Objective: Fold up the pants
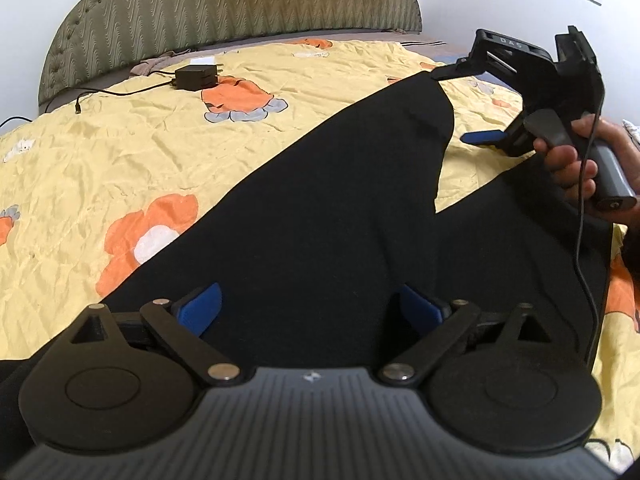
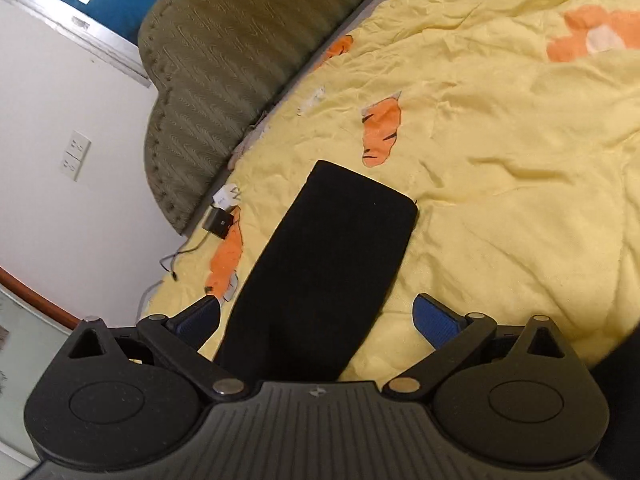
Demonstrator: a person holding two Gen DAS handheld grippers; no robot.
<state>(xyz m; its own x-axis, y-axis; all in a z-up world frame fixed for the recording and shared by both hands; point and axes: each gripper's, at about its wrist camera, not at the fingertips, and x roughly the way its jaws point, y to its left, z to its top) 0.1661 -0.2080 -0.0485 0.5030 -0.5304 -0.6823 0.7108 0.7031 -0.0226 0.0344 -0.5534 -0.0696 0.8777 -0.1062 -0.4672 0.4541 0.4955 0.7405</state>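
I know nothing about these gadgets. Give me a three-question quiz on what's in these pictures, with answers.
1. True or false: the left hand-held gripper is clamped on the pants.
2. What lies near the headboard? A) shoe B) charger C) book
3. Fill in: the pants lie on a yellow ____ with orange flowers.

Key:
1. False. Its jaws are apart, nothing between them. The right hand-held gripper is open too.
2. B, the charger.
3. Bedspread.
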